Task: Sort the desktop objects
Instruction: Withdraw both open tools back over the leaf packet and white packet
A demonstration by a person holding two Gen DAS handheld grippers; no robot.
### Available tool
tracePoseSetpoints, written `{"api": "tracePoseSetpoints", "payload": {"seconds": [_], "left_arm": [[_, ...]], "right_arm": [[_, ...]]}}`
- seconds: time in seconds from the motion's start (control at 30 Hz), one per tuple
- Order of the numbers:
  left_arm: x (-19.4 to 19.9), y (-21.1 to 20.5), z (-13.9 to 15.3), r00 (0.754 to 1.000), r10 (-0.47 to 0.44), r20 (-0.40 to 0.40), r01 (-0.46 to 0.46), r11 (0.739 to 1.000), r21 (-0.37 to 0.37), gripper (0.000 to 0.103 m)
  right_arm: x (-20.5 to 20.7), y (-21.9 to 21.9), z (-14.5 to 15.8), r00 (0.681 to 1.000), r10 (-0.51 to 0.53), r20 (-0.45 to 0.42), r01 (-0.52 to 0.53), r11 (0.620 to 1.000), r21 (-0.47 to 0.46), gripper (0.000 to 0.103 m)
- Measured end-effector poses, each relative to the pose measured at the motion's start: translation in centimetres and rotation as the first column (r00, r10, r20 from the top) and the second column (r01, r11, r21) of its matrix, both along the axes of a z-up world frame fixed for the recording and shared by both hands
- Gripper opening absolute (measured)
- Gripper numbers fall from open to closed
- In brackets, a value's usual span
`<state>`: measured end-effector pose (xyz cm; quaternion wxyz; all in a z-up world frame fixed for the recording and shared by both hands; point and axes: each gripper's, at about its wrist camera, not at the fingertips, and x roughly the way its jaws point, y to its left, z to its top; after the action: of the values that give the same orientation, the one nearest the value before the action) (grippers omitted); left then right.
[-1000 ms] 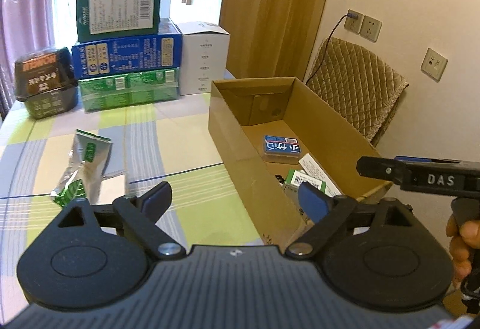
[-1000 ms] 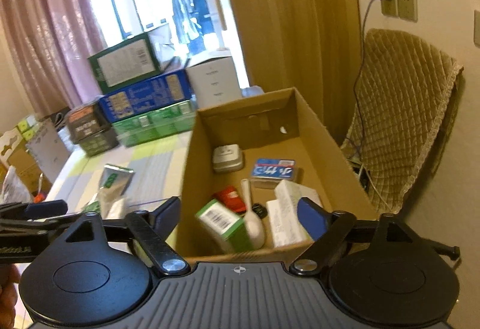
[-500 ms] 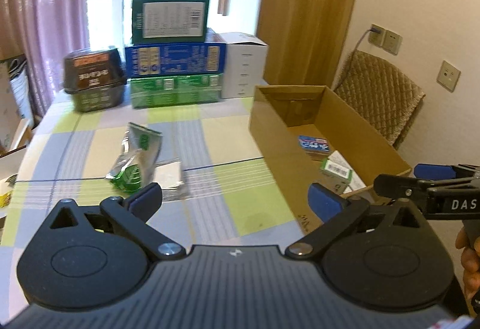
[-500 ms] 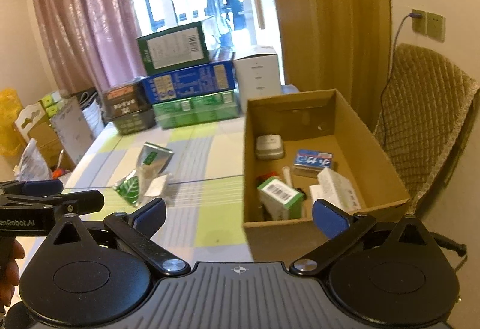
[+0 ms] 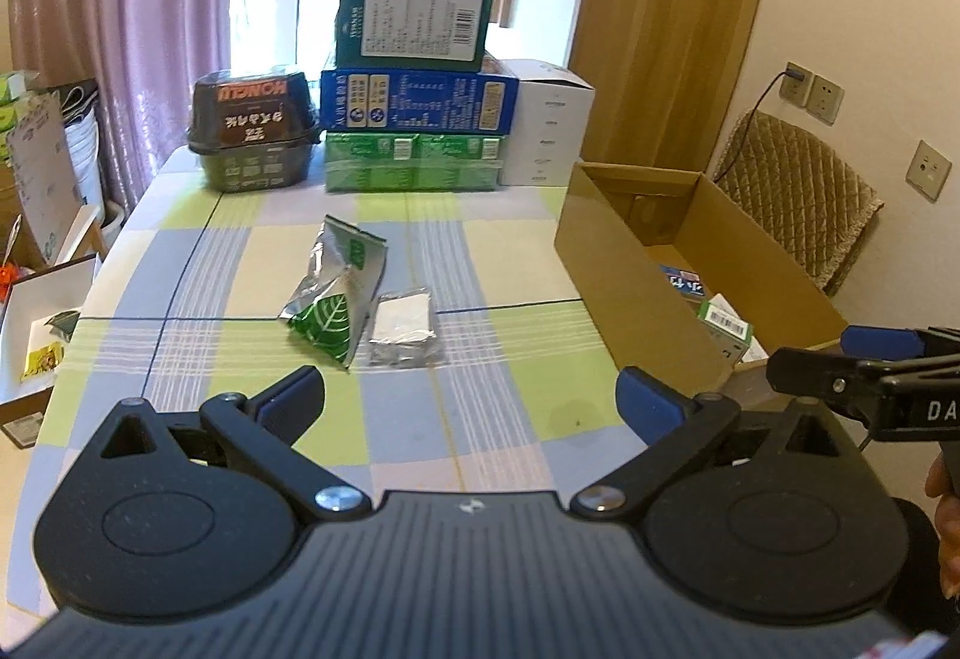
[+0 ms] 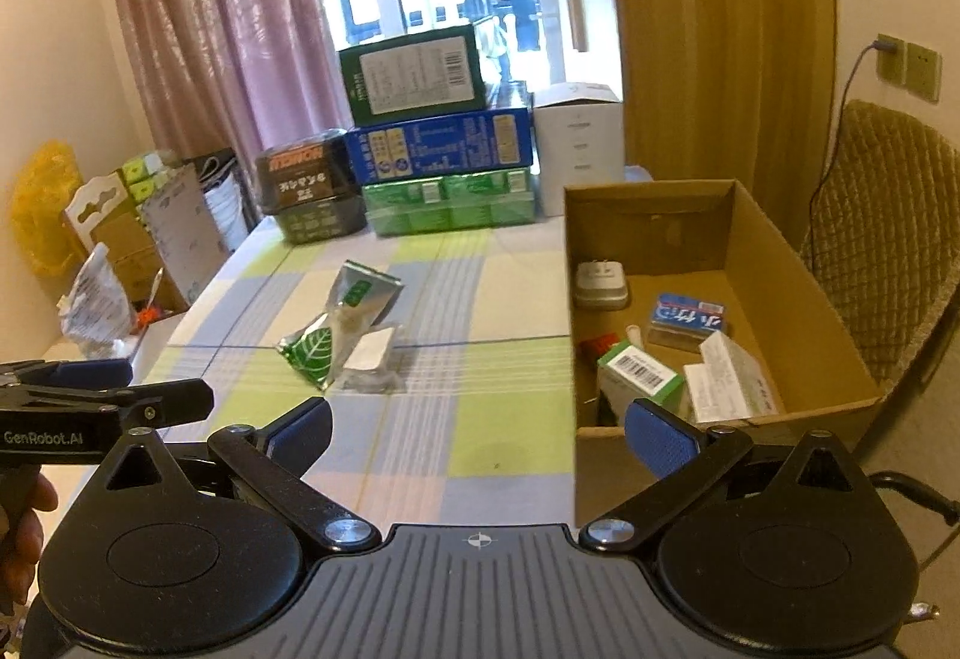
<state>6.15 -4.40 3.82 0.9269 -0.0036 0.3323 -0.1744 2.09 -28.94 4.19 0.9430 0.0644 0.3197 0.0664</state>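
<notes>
A silver-and-green foil pouch (image 5: 336,293) (image 6: 339,326) lies mid-table, with a small silver packet (image 5: 403,327) (image 6: 372,359) touching its right side. An open cardboard box (image 5: 624,263) (image 6: 780,263) stands at the table's right edge and holds a grey adapter (image 6: 600,285), a blue pack (image 6: 687,318), a green barcoded carton (image 6: 641,378) and a white leaflet (image 6: 729,386). My left gripper (image 5: 471,398) hangs open and empty over the near table, short of the pouch. My right gripper (image 6: 477,431) is open and empty, near the box's front left corner.
Stacked boxes (image 5: 414,119) (image 6: 438,155), a dark noodle tub (image 5: 252,131) and a white box (image 5: 549,131) line the table's far edge. A quilted chair (image 6: 888,239) stands right of the cardboard box. Cartons and bags sit on the floor at the left (image 6: 120,239).
Both grippers have pulled back and up from the cardboard box, and the left one has turned left. The whole table and the pouch are now in view. Both stay open.
</notes>
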Motion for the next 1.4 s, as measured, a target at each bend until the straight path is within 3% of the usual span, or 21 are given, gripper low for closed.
{"api": "tracePoseSetpoints", "payload": {"seconds": [0.6,1.4], "left_arm": [[1.2,4.4,-1.0,0.997,0.070,-0.015,-0.070,0.998,0.008,0.102],[3.1,6.5,-3.0,0.995,0.087,-0.054,-0.085,0.996,0.029,0.102]], "right_arm": [[1.4,3.6,-2.0,0.996,0.083,-0.039,-0.084,0.996,-0.009,0.101],[4.5,7.3,-4.8,0.983,0.143,-0.118,-0.147,0.989,-0.031,0.101]]}}
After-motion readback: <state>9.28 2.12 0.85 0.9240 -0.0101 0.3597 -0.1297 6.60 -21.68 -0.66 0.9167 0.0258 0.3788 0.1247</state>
